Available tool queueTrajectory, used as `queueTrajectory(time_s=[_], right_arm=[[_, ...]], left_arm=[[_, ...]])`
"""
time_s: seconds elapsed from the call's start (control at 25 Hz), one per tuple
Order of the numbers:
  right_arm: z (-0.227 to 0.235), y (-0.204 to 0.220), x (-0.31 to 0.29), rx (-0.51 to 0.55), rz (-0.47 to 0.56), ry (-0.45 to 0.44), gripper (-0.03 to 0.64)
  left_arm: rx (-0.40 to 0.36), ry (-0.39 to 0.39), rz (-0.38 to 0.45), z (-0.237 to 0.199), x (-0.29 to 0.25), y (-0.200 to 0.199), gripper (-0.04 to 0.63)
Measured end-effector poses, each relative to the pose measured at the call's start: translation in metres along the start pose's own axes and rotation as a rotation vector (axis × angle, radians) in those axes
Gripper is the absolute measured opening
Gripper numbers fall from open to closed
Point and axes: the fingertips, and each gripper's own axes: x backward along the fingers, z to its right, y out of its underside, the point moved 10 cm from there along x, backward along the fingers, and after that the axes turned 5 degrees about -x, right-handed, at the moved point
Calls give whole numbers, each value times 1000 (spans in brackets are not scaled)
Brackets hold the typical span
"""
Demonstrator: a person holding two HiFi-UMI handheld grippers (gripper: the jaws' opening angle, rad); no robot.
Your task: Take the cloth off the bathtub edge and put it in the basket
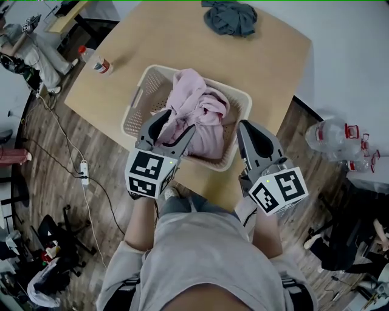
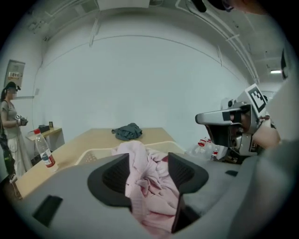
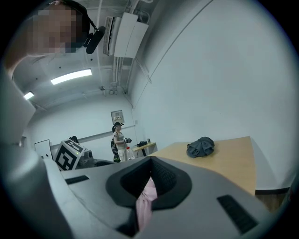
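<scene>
1. The right gripper hovers at the bench's near edge, its tip just beside the basket's right rim. Its fingers are clenched together, and only a thin sliver of pink shows through the slit between them.
2. The left gripper hangs over the near left part of the basket. Its fingers are released and spread wide, with the cloth lying loose between them.
3. The crumpled pink fabric cloth lies heaped inside the cream perforated plastic basket. The basket sits by the near edge of the light wooden bench.
4. A clear plastic bottle with a red cap stands upright at the bench's left edge.
5. A crumpled dark grey cloth lies at the far edge.
</scene>
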Motion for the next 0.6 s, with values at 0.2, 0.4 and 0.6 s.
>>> queueTrajectory(time_s=[0.2,0.4,0.6], right_arm=[[-32,0,-4,28,14,-37,6],[-69,3,-4,49,24,-48,6],[-104,8,4,92,29,-34,6]], left_arm=[[14,-98,120,-8,44,-3,25],[30,-84,201,-15,84,-7,12],[34,-43,265,-15,118,-6,12]])
